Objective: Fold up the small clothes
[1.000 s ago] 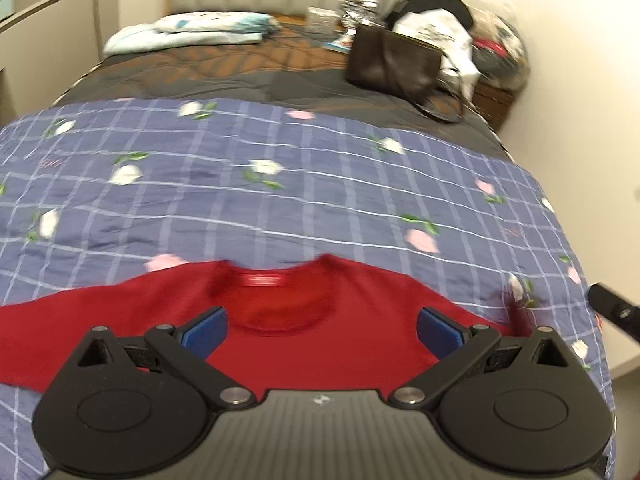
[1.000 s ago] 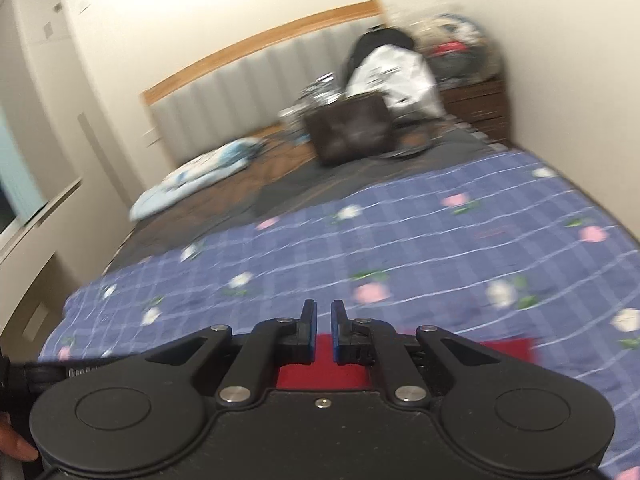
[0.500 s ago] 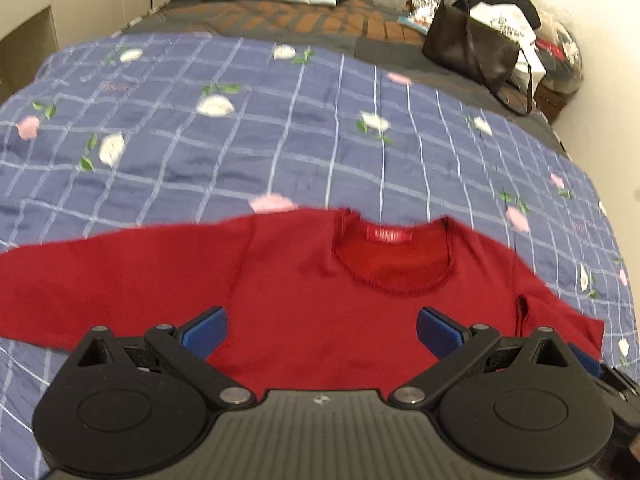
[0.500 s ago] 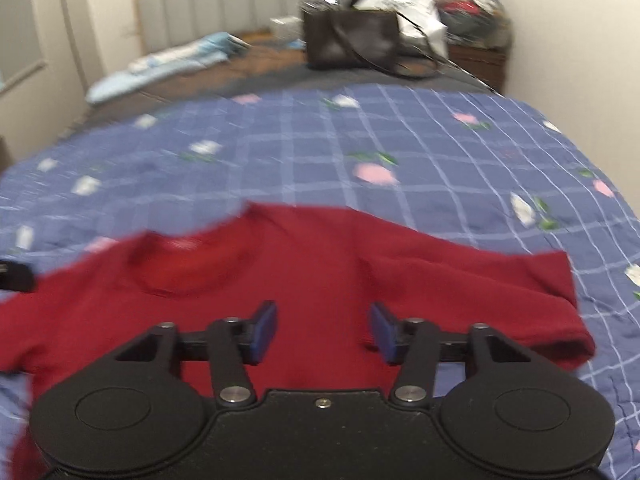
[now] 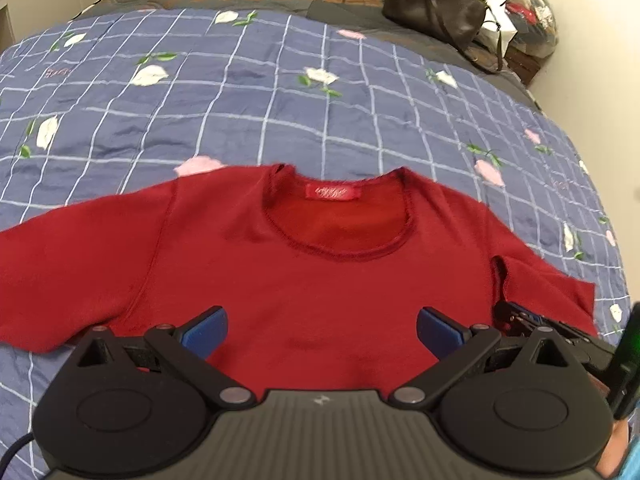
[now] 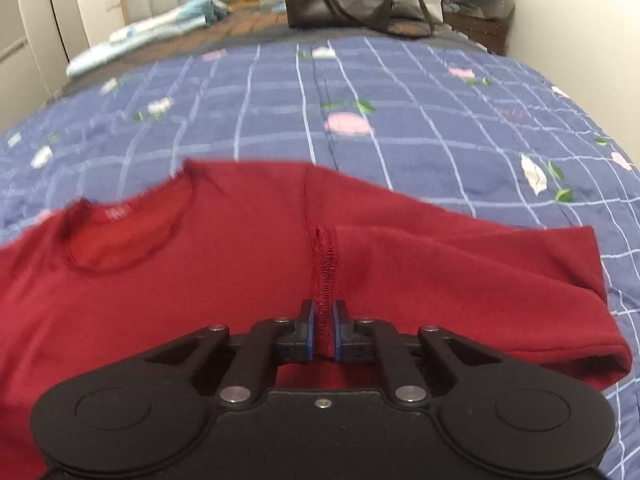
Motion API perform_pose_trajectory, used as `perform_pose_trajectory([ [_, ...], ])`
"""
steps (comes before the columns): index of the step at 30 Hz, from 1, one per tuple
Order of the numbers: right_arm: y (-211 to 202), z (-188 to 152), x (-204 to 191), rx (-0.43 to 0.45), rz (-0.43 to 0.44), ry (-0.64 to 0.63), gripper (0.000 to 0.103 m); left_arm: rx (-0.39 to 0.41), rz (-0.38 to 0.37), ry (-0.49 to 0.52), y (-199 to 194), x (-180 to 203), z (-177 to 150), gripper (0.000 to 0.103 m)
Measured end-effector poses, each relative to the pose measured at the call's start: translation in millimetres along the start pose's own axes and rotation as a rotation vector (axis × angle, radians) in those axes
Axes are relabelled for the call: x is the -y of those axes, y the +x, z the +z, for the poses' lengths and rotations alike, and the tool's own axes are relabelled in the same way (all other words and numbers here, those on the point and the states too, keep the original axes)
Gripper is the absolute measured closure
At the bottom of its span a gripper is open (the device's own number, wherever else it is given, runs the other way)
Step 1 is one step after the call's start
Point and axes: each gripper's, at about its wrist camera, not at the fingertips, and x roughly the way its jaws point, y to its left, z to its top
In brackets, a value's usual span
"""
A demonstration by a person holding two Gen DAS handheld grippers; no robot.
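Red top [image 6: 208, 280]: right gripper [image 6: 323, 330] newly pinched, apparently on the armpit seam; left gripper [image 5: 320, 330] wide, empty. Fold starting.

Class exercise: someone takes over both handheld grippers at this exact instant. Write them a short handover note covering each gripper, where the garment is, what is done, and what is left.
Left gripper: open, holding nothing, over the lower front of the red top.
Right gripper: shut on a pinch of fabric at the seam where the sleeve joins the body.
Red top: lies spread, neckline away from you, on the blue checked quilt; one sleeve stretched out flat, the gripped side's sleeve rumpled.
Done: top laid out, first grip taken.
Left: no fold is visible yet; sleeves and body all remain to be folded.
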Motion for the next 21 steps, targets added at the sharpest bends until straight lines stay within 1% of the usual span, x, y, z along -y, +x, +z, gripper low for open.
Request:
perform_pose_trajectory([
  [2, -16, 8, -5, 0.031, 0.023, 0.018, 0.094, 0.013, -0.01, -0.007, -5, 0, 4, 0.0],
  [4, -32, 17, -13, 0.064, 0.065, 0.045, 0.094, 0.027, -0.011, -0.023, -10, -2, 9, 0.0],
  [7, -53, 27, -38, 0.11, 0.156, 0.042, 0.095, 0.066, 0.016, -0.067, -19, -12, 19, 0.0],
  [10, -66, 33, -71, 0.118, 0.262, 0.03, 0.095, 0.1, 0.032, -0.122, -27, -28, 25, 0.0],
  [13, -67, 31, -106, 0.098, 0.352, 0.01, 0.094, 0.137, 0.056, -0.169, -35, -49, 27, 0.0],
  [15, -61, 25, -129, 0.074, 0.389, -0.012, 0.094, 0.143, 0.078, -0.187, -35, -62, 27, 0.0],
  [17, -51, 17, -145, 0.036, 0.407, -0.026, 0.094, 0.133, 0.105, -0.197, -32, -74, 27, 0.0],
  [18, -43, 13, -151, 0.002, 0.411, -0.034, 0.092, 0.128, 0.115, -0.201, -30, -79, 26, 0.0],
  [19, -36, 10, -155, -0.028, 0.414, -0.037, 0.086, 0.123, 0.123, -0.203, -26, -83, 26, 0.0],
  [20, -33, 7, -155, -0.047, 0.418, -0.034, 0.084, 0.117, 0.128, -0.203, -23, -86, 24, 0.0],
  [21, -31, 4, -153, -0.061, 0.423, -0.03, 0.075, 0.111, 0.131, -0.201, -20, -87, 23, 0.0],
])
